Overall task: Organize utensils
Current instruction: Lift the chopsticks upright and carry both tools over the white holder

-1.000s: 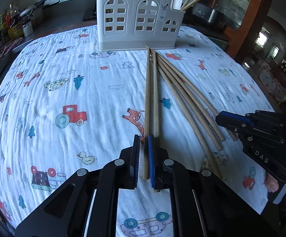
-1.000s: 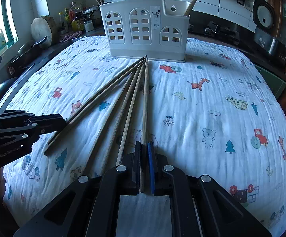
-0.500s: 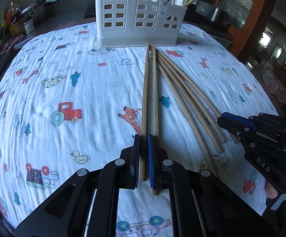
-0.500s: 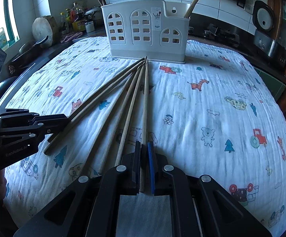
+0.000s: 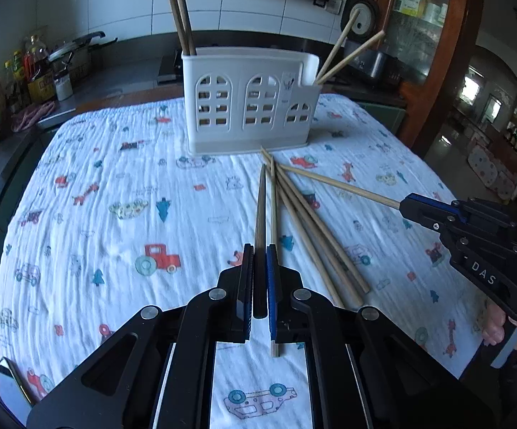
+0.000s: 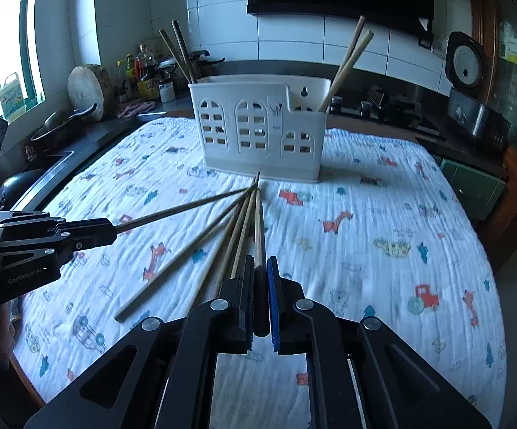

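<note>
The white utensil holder (image 5: 249, 102) stands at the far side of the cloth-covered counter (image 5: 97, 214) with two chopsticks upright at its left end and two leaning out of its right end, so the sorting looks partly done. Several loose chopsticks (image 5: 315, 236) lie fanned on the cloth, near the holder's front. Each tool is clamped on one chopstick, the left tool (image 5: 258, 279) on a dark chopstick (image 5: 260, 207), the right tool (image 6: 260, 286) on a pale chopstick (image 6: 258, 228), both pointing toward the holder, well short of it
</note>
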The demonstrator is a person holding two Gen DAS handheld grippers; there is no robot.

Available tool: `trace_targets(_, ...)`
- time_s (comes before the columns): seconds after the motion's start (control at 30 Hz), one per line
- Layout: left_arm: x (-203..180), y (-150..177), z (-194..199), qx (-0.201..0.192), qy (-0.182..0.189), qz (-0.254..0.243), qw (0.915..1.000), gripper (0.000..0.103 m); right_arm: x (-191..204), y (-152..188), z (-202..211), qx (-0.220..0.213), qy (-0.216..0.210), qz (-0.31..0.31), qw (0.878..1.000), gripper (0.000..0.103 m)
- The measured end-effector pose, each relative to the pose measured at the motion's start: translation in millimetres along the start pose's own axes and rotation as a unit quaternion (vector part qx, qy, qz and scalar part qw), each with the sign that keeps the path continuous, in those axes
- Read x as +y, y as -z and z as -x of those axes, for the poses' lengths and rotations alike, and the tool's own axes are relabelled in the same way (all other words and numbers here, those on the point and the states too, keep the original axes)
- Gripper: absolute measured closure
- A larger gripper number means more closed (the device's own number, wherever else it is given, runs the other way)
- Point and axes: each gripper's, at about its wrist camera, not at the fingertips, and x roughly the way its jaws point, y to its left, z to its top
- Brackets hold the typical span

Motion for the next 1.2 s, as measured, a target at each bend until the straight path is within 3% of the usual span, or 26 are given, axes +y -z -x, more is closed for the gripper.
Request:
trace_targets(0.23, 6.4, -34.1, 18.6, -0.04, -0.006, -0.006, 0.9992, 0.097, -1.9, -46.6, 18.0, -0.035, -0.011, 0.014, 0.999, 0.096)
trace_targets(0.8, 0.4, -126.0, 42.8, -0.066, 0.009, -0.042, 0.9969, 0.097, -28.7, -164.2, 52.8, -0.049, -0.02, 0.042, 0.998, 0.096)
trace_targets(0.97, -7.1, -159.8, 72.1, -0.102, 0.027, -0.058, 0.9927, 0.097, -37.0, -200.4, 61.8, -0.063, -0.016, 0.039, 0.997, 0.096)
trace_targets(1.2, -9.7, -217.8, 106.1, -0.167, 0.014, -0.062, 0.9839, 0.097, -48.6, -243.6, 66.0, -0.091, -0.018, 0.019, 0.996, 0.096)
